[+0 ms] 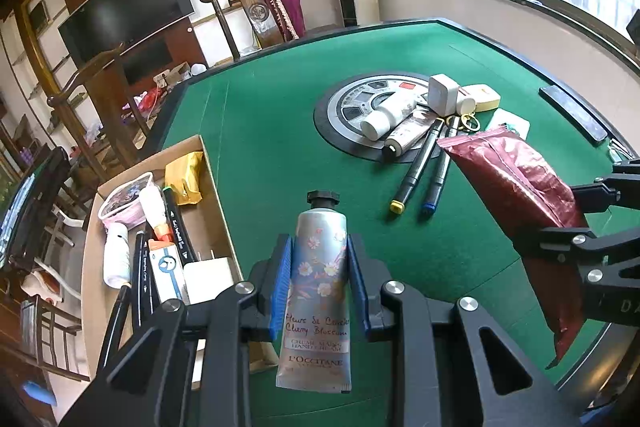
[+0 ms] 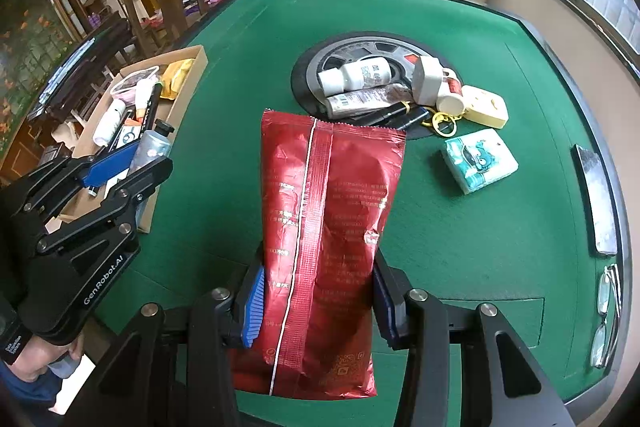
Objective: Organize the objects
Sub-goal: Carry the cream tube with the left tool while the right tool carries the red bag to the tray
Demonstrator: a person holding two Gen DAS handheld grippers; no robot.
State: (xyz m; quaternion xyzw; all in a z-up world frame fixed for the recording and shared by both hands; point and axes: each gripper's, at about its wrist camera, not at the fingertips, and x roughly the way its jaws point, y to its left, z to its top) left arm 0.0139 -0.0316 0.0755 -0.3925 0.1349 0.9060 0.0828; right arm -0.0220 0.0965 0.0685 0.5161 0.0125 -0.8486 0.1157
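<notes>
My left gripper (image 1: 319, 289) is shut on a silver hand cream tube (image 1: 319, 291) with a flower print and a black cap, held above the green table's near edge. The right gripper (image 2: 318, 301) is shut on a red foil snack bag (image 2: 326, 227), which stands up between its blue pads. In the left wrist view that bag (image 1: 520, 187) hangs at the right. A cardboard box (image 1: 216, 187) at the table's left holds several things: markers, a white bottle, a pouch, a yellow packet. The right wrist view shows the left gripper (image 2: 120, 163) with the tube over that box (image 2: 182, 95).
On the table's round centre plate (image 1: 344, 107) lie a white bottle (image 1: 390, 111), a dark tube (image 1: 408, 135), two markers (image 1: 416, 167), a white cube (image 1: 442, 93) and a cream case (image 2: 486, 107). A tissue pack (image 2: 480, 161), a phone (image 2: 596, 203) and glasses (image 2: 606, 315) lie at the right. Chairs stand beyond the table.
</notes>
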